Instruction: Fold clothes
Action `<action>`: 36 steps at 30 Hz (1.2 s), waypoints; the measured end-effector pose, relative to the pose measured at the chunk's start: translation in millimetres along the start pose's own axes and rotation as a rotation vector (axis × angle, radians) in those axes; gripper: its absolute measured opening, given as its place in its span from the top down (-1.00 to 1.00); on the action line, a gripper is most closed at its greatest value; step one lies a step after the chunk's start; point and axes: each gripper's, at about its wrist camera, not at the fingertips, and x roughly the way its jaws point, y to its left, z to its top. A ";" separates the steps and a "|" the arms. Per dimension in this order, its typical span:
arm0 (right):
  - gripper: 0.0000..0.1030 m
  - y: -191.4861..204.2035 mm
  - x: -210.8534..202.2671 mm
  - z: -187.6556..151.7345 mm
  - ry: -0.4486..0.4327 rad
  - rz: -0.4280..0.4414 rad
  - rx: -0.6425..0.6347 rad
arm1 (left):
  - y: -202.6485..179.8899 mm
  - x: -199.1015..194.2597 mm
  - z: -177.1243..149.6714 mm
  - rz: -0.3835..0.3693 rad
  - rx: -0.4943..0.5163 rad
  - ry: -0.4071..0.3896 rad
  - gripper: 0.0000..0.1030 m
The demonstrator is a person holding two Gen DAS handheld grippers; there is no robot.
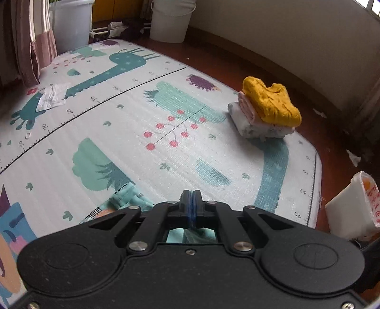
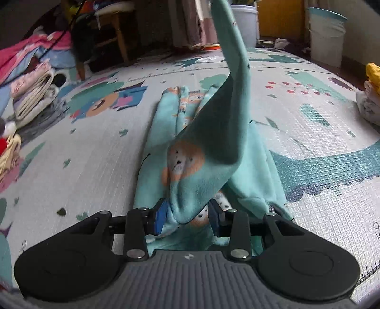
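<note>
A teal fleece garment [image 2: 201, 166] printed with orange bear faces lies lengthwise on the patterned play mat [image 2: 83, 154]. One part of it rises in a tall strip [image 2: 235, 71] and leaves the top of the right wrist view. My right gripper [image 2: 187, 216] is shut on a bunched fold at the garment's near end, with its blue pads [image 2: 160, 216] against the cloth. My left gripper [image 1: 193, 204] has its jaws pressed together. Teal cloth [image 1: 130, 199] shows just below and beside them, and the pinch point itself is hidden.
A folded stack topped by a yellow knit [image 1: 270, 104] sits near the mat's right edge. White buckets [image 1: 169, 20] stand beyond the mat. Crumpled white plastic [image 1: 52, 96] lies far left. A white container [image 1: 351, 206] is on the floor at right. Unfolded clothes [image 2: 33, 90] pile up left, near a wooden chair [image 2: 118, 35].
</note>
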 end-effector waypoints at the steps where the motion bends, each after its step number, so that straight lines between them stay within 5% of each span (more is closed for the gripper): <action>1: 0.25 -0.4 1.7 1.0 0.004 0.000 0.005 | 2.7 -1.4 -0.8 0.005 -0.001 0.004 1.00; 17: 0.43 24.3 9.3 -8.5 0.061 -0.056 -0.228 | 96.0 21.2 -41.7 0.080 -0.007 0.185 1.00; 28: 0.49 16.9 11.6 -0.4 0.070 -0.029 -0.151 | 75.3 -27.8 -22.3 -0.020 0.030 0.060 1.00; 36: 0.49 38.8 11.1 -10.7 0.062 -0.083 -0.343 | 112.7 -1.0 -42.7 0.199 0.078 0.177 1.00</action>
